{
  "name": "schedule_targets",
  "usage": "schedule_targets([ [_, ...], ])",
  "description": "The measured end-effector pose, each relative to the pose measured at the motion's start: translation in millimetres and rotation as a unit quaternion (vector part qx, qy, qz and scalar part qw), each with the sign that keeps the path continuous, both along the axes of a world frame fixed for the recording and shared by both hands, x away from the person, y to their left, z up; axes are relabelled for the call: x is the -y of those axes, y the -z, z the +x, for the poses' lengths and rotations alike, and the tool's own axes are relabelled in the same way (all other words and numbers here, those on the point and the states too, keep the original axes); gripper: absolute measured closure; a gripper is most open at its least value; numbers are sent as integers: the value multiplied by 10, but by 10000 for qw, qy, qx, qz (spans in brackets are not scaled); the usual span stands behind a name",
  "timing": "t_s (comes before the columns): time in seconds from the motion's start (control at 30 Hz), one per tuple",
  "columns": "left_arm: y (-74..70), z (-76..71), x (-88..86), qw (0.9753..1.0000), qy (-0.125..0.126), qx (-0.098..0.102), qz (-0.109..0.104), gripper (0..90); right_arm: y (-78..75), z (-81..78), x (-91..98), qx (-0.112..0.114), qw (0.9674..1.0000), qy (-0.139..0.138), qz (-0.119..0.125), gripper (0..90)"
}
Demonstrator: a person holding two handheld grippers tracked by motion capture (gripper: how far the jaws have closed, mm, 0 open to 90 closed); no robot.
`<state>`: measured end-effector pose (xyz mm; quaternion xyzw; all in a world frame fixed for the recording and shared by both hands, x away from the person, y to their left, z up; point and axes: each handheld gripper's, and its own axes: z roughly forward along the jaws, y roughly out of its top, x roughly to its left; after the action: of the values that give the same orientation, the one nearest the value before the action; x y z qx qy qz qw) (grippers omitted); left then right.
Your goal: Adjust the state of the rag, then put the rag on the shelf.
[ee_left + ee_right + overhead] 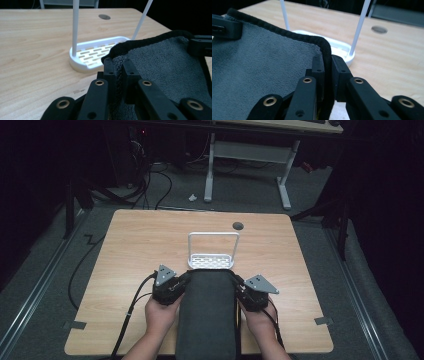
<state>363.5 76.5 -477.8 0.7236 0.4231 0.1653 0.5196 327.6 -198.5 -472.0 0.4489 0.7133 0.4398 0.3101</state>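
Nearest the person, a dark grey towel (207, 315) is stretched between the two hands over the near half of the worktop (125, 250). The left claw (186, 279) is clamped on the towel's far left corner, and the right claw (234, 281) is clamped on its far right corner. The left gripper view shows the jaws pressed together on the black-hemmed edge of the cloth (160, 65), with the right claw (200, 46) at the far side of the fabric. The right gripper view shows the same kind of grip on the opposite corner, the hem (287, 32) running away toward the left claw (223, 28).

Just past the towel's far edge stands a white rack (212, 255): a slotted oval tray with a thin wire frame rising from it. From above, the towel's edge overlaps or meets the tray's near rim; whether they touch cannot be told. The gripper views show the tray (96, 53) holding nothing, its slots letting the wood show through, and its two white posts (359, 30) standing upright.

Farther on, a small dark round cap (238, 225) sits in the worktop near its far edge. The high view alone takes in the floor beyond, with cables (150, 180) and the white legs of another desk (250, 165).
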Motion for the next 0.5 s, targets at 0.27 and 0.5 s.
schedule_targets([
  [0.27, -213, -25, 12, 9994, -61, 329, -98, 842, -215, -43, -27, 368, 9993, 26, 8, 825],
  [0.5, -400, -16, 0, 9980, -72, 583, -213, 843, -391, -44, -23, 687, 9976, 70, 91, 825],
])
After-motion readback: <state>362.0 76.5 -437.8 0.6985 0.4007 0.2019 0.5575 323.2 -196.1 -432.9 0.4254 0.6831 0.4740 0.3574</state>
